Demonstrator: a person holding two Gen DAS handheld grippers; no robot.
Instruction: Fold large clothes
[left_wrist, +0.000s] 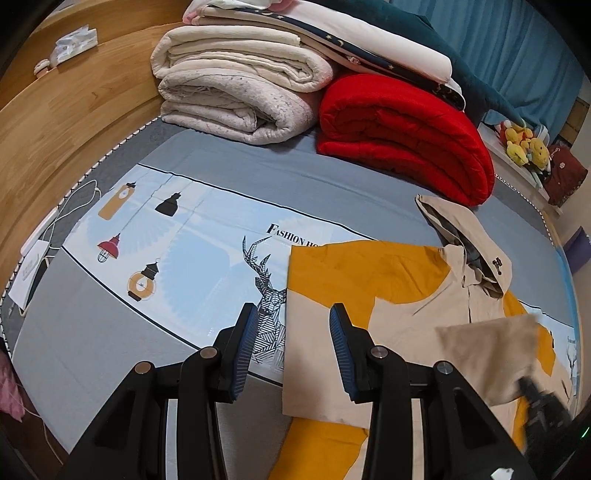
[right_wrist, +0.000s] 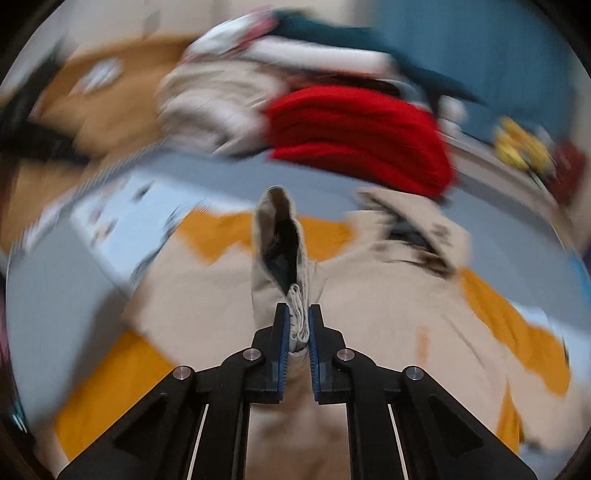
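A beige and mustard hooded jacket (left_wrist: 369, 295) lies on the bed, its hood (left_wrist: 465, 236) toward the red quilt. My left gripper (left_wrist: 291, 325) hovers open over the jacket's folded left edge, nothing between its blue pads. In the right wrist view, which is blurred, my right gripper (right_wrist: 297, 325) is shut on a bunched beige sleeve cuff (right_wrist: 280, 236) that stands up beyond its fingers, over the jacket (right_wrist: 369, 314). The same raised beige sleeve (left_wrist: 487, 350) and the dark, blurred right gripper (left_wrist: 539, 406) show at the lower right of the left wrist view.
Folded cream blankets (left_wrist: 236, 92) and a red quilt (left_wrist: 402, 136) are stacked at the head of the bed. A wooden headboard (left_wrist: 66, 103) runs along the left. A white charger cable (left_wrist: 74, 206) lies at the bed's left edge. Plush toys (left_wrist: 524, 144) sit at the right.
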